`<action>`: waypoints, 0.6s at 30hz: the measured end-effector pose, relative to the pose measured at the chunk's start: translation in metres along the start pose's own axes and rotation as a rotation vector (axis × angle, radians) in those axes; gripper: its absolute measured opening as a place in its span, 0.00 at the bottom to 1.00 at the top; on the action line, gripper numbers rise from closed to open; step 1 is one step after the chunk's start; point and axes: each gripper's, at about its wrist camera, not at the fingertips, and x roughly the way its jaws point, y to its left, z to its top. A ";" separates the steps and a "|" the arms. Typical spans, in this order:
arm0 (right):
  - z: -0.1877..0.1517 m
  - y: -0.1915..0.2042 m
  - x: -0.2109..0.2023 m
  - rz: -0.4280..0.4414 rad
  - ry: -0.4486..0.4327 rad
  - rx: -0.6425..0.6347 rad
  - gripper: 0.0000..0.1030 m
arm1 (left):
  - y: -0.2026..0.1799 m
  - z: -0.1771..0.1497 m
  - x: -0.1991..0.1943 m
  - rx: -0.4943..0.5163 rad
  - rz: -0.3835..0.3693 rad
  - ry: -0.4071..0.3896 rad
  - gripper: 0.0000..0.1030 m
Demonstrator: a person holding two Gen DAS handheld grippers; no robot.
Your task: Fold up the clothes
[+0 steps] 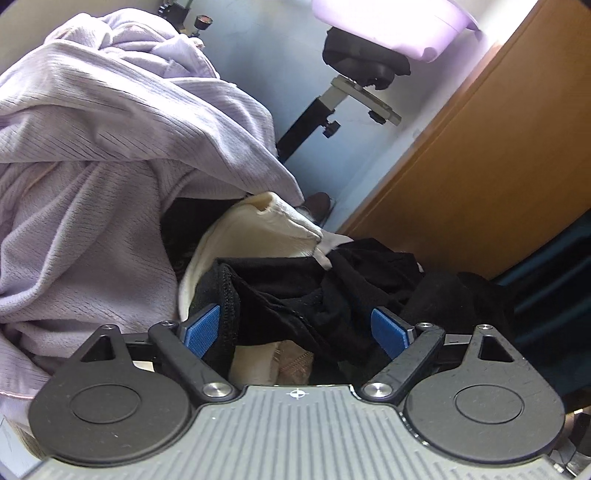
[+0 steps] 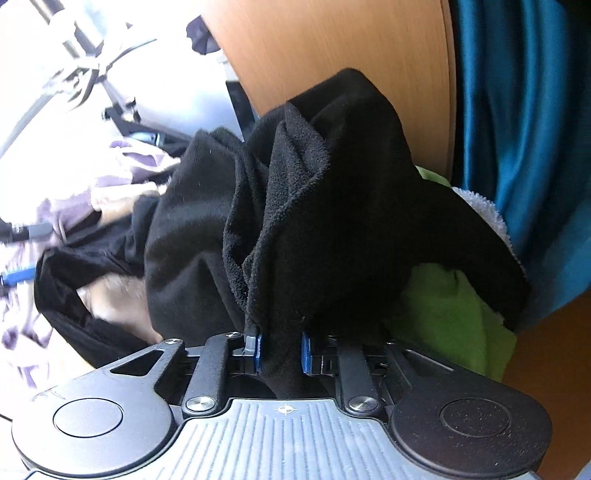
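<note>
A black garment lies bunched on a heap of clothes. My left gripper is open, its blue pads on either side of the black cloth, which spills between them. To its left rises a big lilac knit garment, and a cream garment shows behind the black one. In the right wrist view my right gripper is shut on a thick fold of the black garment, which stands up in a crumpled mass above the fingers.
A wooden board slants along the right. Teal fabric hangs behind it, with a green cloth and a grey towel beside the black garment. A black stand and a lilac tub sit farther back.
</note>
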 end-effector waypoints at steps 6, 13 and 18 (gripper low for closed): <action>-0.015 0.005 0.002 0.013 0.069 -0.058 0.14 | -0.030 -0.010 0.024 0.052 -0.058 0.073 0.87; -0.025 -0.006 0.002 0.017 0.101 0.002 0.15 | -0.069 -0.031 0.067 0.155 -0.103 0.188 0.87; -0.027 -0.018 -0.008 0.013 0.091 0.032 0.34 | -0.073 -0.051 0.103 0.158 -0.089 0.282 0.87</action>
